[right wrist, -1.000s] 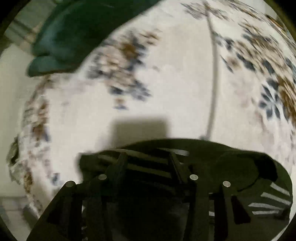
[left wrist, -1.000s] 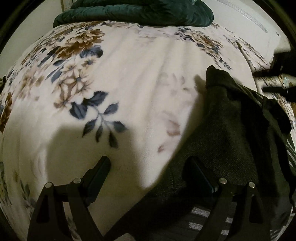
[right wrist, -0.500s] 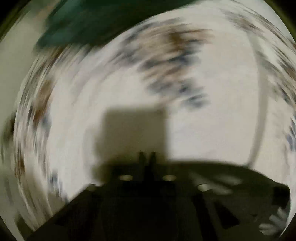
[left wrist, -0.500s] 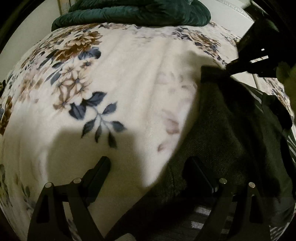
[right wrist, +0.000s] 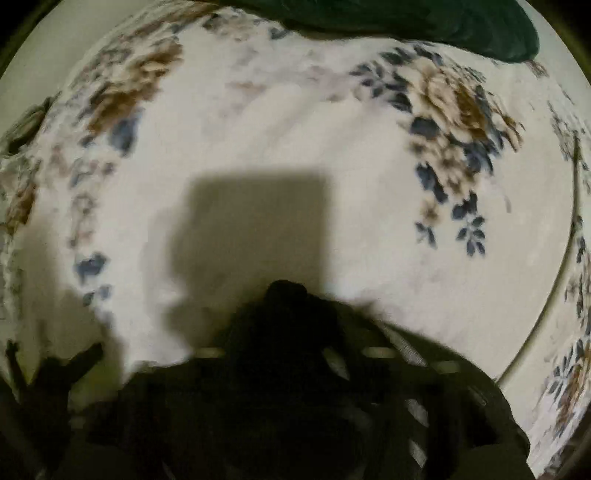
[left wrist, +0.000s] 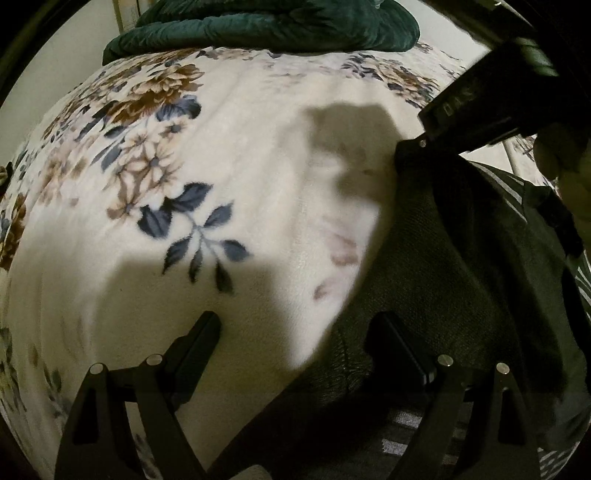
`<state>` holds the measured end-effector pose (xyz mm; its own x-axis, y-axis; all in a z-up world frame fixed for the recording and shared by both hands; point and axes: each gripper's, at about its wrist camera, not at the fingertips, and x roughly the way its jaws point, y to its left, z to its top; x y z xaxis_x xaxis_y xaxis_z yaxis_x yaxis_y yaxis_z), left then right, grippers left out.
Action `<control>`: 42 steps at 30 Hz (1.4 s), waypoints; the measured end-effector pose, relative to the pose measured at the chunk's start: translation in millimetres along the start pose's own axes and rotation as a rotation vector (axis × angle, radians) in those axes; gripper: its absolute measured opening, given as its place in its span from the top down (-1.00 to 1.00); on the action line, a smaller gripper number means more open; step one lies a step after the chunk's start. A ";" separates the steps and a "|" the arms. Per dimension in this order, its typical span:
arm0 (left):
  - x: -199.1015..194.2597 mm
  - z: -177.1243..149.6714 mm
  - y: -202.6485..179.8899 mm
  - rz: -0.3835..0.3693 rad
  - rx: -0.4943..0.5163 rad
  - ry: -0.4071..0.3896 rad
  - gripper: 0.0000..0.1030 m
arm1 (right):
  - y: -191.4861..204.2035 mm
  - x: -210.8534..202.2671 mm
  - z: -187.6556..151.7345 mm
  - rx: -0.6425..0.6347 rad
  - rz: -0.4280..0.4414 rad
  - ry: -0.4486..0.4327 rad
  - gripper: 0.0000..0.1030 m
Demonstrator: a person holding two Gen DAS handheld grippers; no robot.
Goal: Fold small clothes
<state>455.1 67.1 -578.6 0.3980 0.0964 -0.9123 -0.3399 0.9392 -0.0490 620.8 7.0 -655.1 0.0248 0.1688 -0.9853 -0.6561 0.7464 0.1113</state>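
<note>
The blanket (left wrist: pixel 258 192) looks like soft, fuzzy cloth with printed flowers, the dark garment (left wrist: pixel 461 266) is a rougher matt knit cloth with pale stripes, the green quilt (left wrist: pixel 280 26) is smooth and a bit shiny, and the left gripper (left wrist: pixel 295 347) looks like matt black plastic with shiny metal pins.

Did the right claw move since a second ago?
Yes. In the left view, the right claw has come in from the right edge toward the floral blanket, now pinching the dark garment's corner.
</note>
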 end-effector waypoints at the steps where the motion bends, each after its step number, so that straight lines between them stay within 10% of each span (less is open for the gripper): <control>1: 0.2 -0.3 0.2 -0.001 0.001 -0.002 -0.72 | -17.1 0.4 2.5 0.107 0.055 -0.012 0.70; 6: 0.3 -2.7 1.2 -0.003 -0.002 -0.008 -0.72 | -109.2 12.5 -8.9 0.634 0.313 -0.059 0.98; 12: 0.1 -0.4 2.4 -0.008 0.008 -0.002 -0.72 | -144.8 3.8 -12.2 0.726 0.462 -0.098 0.96; 17: -0.3 -0.7 0.6 0.004 0.029 -0.011 -0.72 | -116.2 -34.8 -3.0 0.448 0.306 -0.155 -0.16; 22: 0.8 -0.9 -1.8 0.021 0.040 -0.014 -0.72 | -29.6 -21.3 11.4 -0.079 0.095 -0.053 -0.06; 24: 1.0 -1.1 -2.6 0.024 0.045 -0.015 -0.72 | -18.2 -4.4 9.6 -0.134 -0.003 -0.014 0.74; 27: 1.7 -1.8 -2.0 0.018 0.047 -0.016 -0.72 | -42.9 4.4 11.2 0.028 0.057 -0.026 0.79; 32: 0.7 -5.5 -1.5 0.012 0.049 -0.022 -0.72 | -144.6 28.0 -7.3 0.653 0.459 -0.028 0.83; 40: -5.0 -1.5 -1.6 0.017 0.060 -0.014 -0.72 | -187.8 29.4 -39.6 0.930 0.651 -0.076 0.77; 42: -12.4 2.4 0.2 0.014 0.061 -0.023 -0.71 | -204.0 10.9 -50.4 0.942 0.659 -0.118 0.17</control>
<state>452.1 66.9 -566.3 0.4131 0.1169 -0.9031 -0.2934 0.9559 -0.0105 716.9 -175.9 -695.0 -0.0102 0.7262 -0.6874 0.2539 0.6668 0.7007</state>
